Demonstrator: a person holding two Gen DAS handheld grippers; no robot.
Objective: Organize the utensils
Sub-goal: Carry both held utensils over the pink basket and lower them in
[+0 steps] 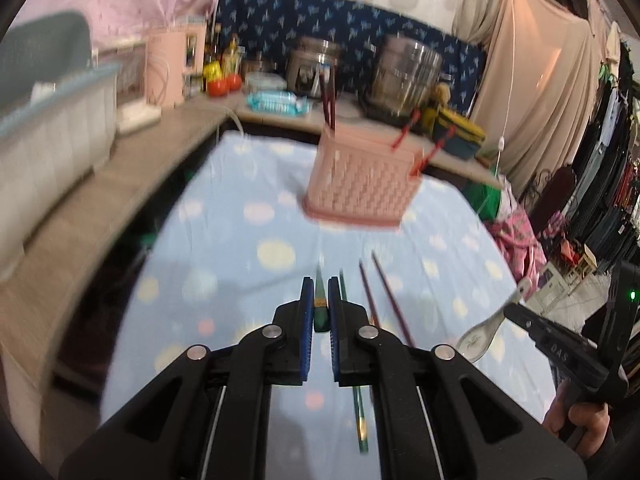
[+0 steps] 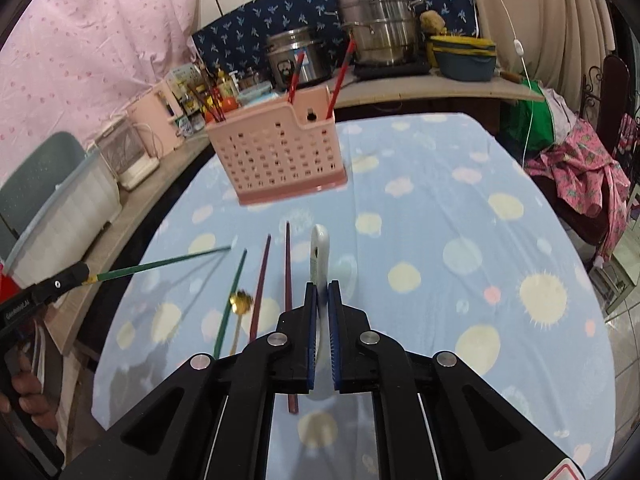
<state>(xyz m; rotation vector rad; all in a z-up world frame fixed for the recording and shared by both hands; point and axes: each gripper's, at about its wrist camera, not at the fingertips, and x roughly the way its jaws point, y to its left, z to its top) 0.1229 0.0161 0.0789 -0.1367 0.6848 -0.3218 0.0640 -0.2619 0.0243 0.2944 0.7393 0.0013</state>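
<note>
A pink slotted utensil basket [image 1: 360, 184] [image 2: 276, 152] stands on the blue spotted tablecloth, with dark and red chopsticks [image 2: 340, 76] upright in it. My left gripper [image 1: 321, 284] is shut on a green chopstick [image 1: 320, 304] and holds it above the cloth; it shows from the side in the right wrist view [image 2: 160, 266]. My right gripper [image 2: 322, 286] is shut on a white ceramic spoon [image 2: 320, 252], also visible in the left wrist view [image 1: 478, 338]. On the cloth lie a second green chopstick [image 2: 230, 300], two maroon chopsticks [image 2: 287, 264] and a small gold spoon [image 2: 241, 300].
A wooden counter [image 1: 120, 184] runs along the left and back with a plastic bin [image 1: 48, 128], a pink appliance, bottles, tomatoes, a rice cooker [image 2: 296, 60] and a steel pot [image 2: 378, 24]. Pink clothing [image 2: 580, 172] lies off the table's right edge.
</note>
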